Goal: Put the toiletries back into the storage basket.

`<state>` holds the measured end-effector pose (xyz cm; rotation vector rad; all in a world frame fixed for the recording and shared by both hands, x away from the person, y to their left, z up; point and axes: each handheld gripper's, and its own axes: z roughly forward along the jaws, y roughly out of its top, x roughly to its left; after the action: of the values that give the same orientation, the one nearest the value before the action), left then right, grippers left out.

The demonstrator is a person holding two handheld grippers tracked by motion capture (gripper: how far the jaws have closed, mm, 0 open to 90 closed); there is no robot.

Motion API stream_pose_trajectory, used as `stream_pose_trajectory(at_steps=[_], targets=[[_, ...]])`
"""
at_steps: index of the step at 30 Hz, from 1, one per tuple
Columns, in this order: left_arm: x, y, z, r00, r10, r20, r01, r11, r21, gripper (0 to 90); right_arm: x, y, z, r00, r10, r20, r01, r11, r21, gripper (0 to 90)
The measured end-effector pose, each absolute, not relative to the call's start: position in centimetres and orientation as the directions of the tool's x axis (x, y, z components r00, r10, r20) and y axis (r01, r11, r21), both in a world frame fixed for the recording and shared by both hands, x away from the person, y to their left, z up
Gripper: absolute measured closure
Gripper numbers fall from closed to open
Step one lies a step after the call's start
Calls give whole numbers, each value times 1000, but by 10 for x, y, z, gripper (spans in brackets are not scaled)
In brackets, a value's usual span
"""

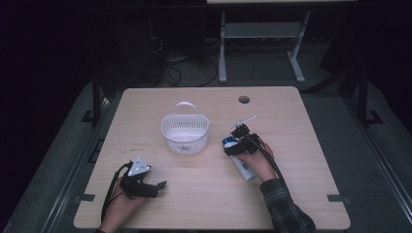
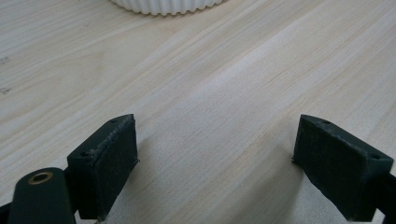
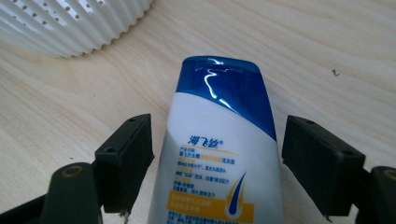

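Lying flat on the pale wood tabletop (image 1: 204, 204): a white shampoo bottle (image 1: 241, 163) with a blue cap, cap end toward the basket, right of centre. Right gripper (image 1: 232, 146) sits over the bottle's cap end, held by the right hand (image 1: 260, 162), plaid sleeve behind it. In the right gripper view the bottle (image 3: 224, 154) runs up between the two black jaws; jaws spread, a gap on each side, neither pad touching the bottle. Label with printed characters and an orange band faces up.

White slatted basket (image 1: 185, 133) stands upright near the tabletop's middle, handle raised, just beyond and left of the bottle, apart from it. Its ribbed wall (image 3: 70, 23) shows at the upper left of the right gripper view, close to the cap.

Left gripper (image 1: 160, 185) low on the tabletop near the front left edge, in the left hand (image 1: 121, 204), grey three-cornered plate on top, cable trailing back. Jaws wide apart in the left gripper view (image 2: 215, 158), bare wood between them, nothing held. Basket base (image 2: 163, 5) at the top edge of that view, well ahead.

Round cable hole (image 1: 244, 99) in the tabletop's far side, right of centre
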<state>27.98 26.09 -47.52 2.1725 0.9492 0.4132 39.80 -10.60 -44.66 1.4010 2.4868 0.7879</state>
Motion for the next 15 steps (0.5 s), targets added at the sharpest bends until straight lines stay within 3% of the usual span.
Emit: stream_pose_trajectory(at_steps=[15], targets=[[279, 261, -475, 679, 734, 5, 504, -471, 724, 127, 397, -102, -455, -543, 837, 66, 753, 450, 480, 248]])
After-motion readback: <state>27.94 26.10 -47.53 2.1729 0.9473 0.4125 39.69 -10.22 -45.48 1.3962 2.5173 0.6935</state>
